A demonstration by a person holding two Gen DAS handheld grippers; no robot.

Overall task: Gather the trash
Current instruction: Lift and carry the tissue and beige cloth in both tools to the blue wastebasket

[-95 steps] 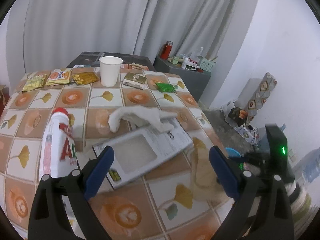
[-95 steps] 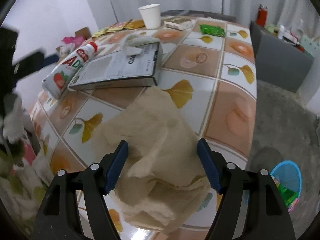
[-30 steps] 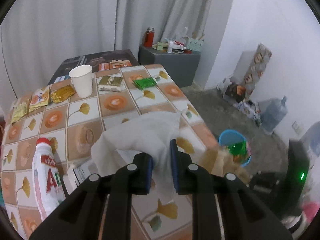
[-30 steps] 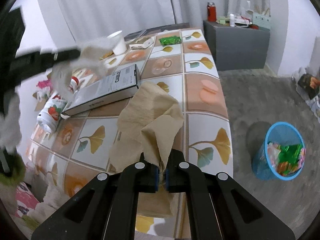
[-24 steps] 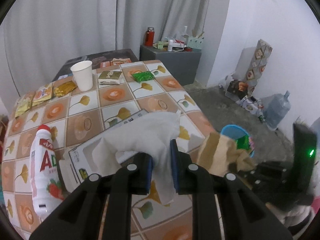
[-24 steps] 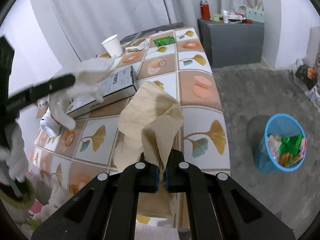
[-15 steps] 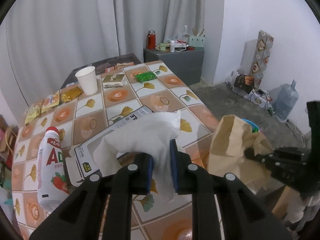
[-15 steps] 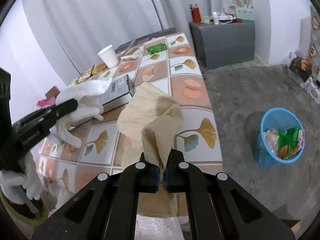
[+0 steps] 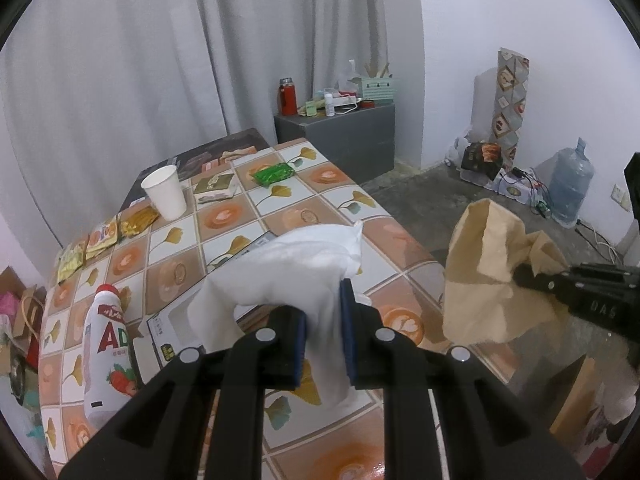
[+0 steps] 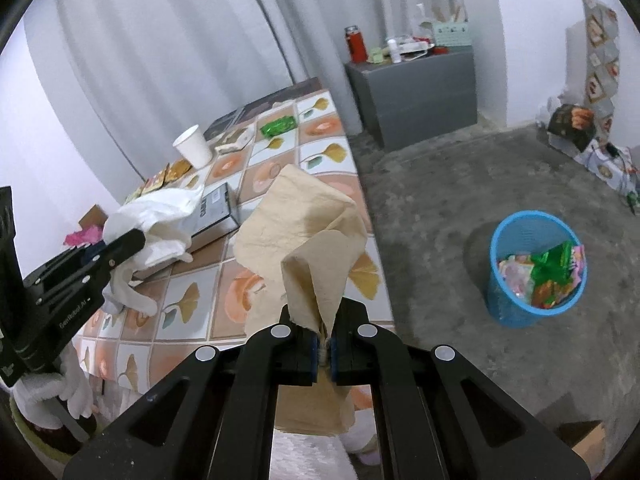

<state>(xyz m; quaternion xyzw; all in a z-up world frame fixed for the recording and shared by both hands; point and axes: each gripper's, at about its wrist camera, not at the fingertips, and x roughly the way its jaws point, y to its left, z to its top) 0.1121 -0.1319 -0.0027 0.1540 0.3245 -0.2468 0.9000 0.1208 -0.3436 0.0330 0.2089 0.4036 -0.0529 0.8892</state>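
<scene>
While the left gripper (image 9: 323, 334) clamps the white crumpled tissue (image 9: 296, 268) and the right gripper (image 10: 323, 350) clamps the brown crumpled paper (image 10: 308, 236), both are not yet in the blue plastic bin (image 10: 536, 268); wrappers wait on the table (image 9: 304, 216).

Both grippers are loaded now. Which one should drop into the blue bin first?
Right, probably. The right gripper holds the brown paper on the floor side of the table, with the bin in clear view. The left gripper, holding the white tissue, is over the table.

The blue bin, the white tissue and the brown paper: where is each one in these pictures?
blue bin (image 10: 505, 308): right wrist view, on its outer wall.
white tissue (image 9: 296, 264): left wrist view, on the bunched middle above the fingers.
brown paper (image 10: 296, 224): right wrist view, on the broad crumpled face.
</scene>
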